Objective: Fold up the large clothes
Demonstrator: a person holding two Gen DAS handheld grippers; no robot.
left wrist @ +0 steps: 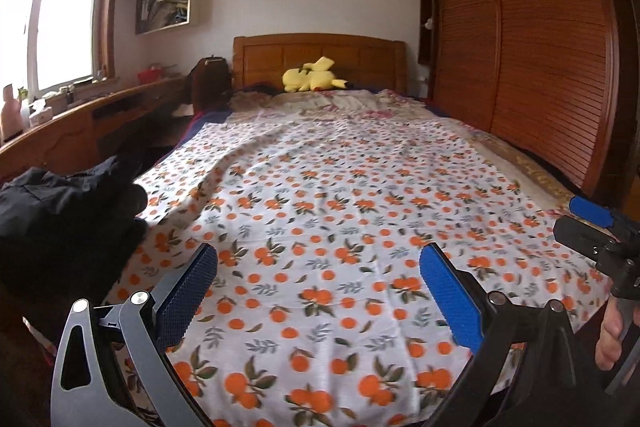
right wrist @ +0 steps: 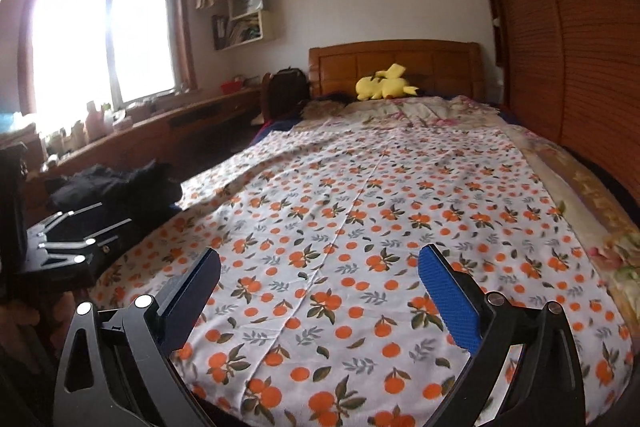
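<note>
Garment (left wrist: 68,211), a dark heap, lies at the bed's (left wrist: 532,167) left edge, beside the printed sheet (left wrist: 320,219). My guess: fetching it comes next, so pinch one layer at shoulders or hem and spread it flat mid-sheet. Left gripper (left wrist: 318,291) and right gripper (right wrist: 320,291) both hover with jaws spread wide, holding and touching nothing.

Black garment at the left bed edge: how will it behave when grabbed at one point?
Probably floppy: the black garment lies in a crumpled heap with soft folds, so a single pinch would likely lift only a bunch while the rest trails. It looks bulky, perhaps somewhat heavy for cloth. Dragging it could also wrinkle the orange-print sheet under its edge.
</note>
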